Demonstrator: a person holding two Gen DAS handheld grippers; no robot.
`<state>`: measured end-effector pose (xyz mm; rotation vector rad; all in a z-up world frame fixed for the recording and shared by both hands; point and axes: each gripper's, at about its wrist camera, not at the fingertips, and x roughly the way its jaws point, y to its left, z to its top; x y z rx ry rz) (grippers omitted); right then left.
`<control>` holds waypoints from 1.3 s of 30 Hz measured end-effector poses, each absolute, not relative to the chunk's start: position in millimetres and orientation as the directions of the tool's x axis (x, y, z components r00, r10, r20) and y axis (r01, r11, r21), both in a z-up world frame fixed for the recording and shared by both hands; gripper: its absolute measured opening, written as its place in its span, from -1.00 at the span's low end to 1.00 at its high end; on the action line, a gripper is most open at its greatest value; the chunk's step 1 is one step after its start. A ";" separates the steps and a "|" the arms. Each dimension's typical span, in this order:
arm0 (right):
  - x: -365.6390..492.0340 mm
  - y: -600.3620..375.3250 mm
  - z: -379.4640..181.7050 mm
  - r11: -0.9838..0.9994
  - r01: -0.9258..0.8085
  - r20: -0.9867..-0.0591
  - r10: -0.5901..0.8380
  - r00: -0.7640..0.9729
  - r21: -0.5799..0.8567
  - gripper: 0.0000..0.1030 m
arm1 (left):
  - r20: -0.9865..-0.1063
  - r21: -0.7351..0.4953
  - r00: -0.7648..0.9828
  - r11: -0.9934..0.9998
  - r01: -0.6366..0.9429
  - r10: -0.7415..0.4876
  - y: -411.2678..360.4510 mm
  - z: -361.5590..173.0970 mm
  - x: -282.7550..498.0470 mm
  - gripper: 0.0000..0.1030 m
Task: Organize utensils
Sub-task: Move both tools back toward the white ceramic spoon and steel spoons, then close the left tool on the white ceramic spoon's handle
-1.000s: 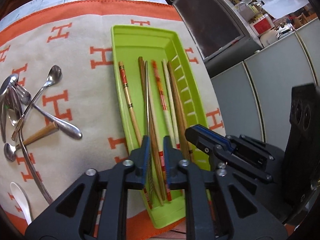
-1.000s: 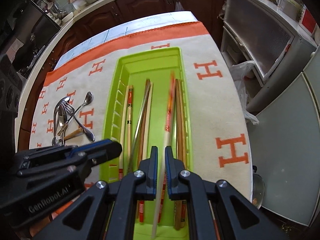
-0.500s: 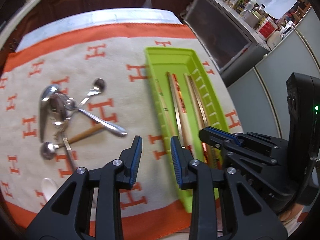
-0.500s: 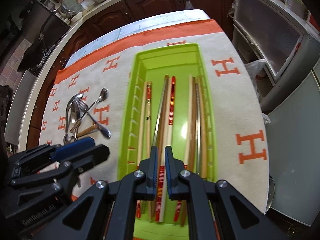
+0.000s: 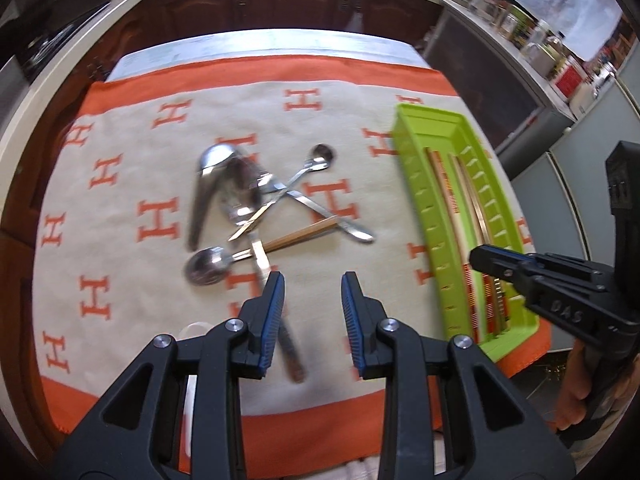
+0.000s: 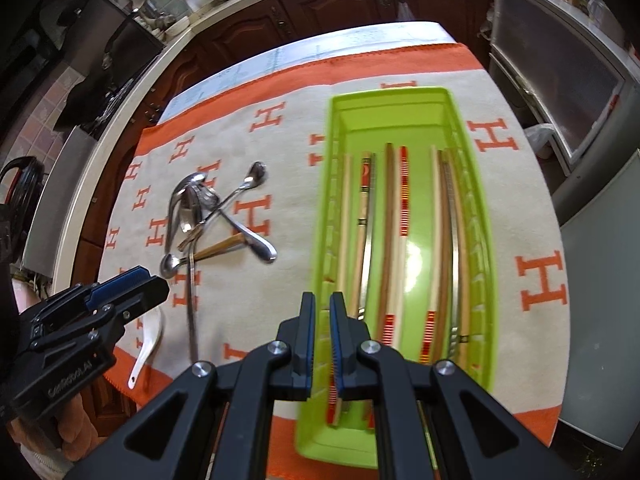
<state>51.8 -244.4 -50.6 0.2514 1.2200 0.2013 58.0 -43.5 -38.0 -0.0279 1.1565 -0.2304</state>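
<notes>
The left gripper (image 5: 312, 312) hangs over the cloth (image 5: 132, 152) with its jaws apart and nothing between them. Just ahead of it, a little to its left, lies the heap of spoons (image 5: 240, 204): metal ones crossed over each other, one with a wooden handle (image 5: 302, 234). A long metal handle (image 5: 280, 320) from the heap runs back toward the camera and passes under the gripper's left finger. A white spoon (image 6: 146, 340) lies near the cloth's front edge, partly hidden behind that gripper. The tray (image 5: 408, 152) sits to the right, well clear of the heap, with the chopsticks (image 6: 394, 240) lying lengthwise in it, roughly side by side. The right gripper (image 6: 322, 344) is over the tray's near left corner, its jaws almost together with a narrow gap; the ends of some chopsticks lie below it, and I cannot tell whether it pinches one.
</notes>
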 end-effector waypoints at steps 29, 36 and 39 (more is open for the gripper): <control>53.1 -133.9 -63.4 0.935 -0.186 -0.915 0.338 0.221 0.301 -0.56 | -0.941 -0.275 0.166 0.952 0.136 -0.296 71.3 -118.0 25.2 -0.49; 52.8 -126.0 -67.3 0.935 -0.206 -0.920 0.331 0.211 0.290 -0.57 | -0.940 -0.260 0.183 0.951 0.168 -0.289 61.7 -120.8 28.8 -0.49; 53.6 -124.8 -70.2 0.933 -0.206 -0.920 0.334 0.203 0.294 -0.57 | -0.941 -0.244 0.190 0.950 0.195 -0.281 52.9 -120.5 29.2 -0.49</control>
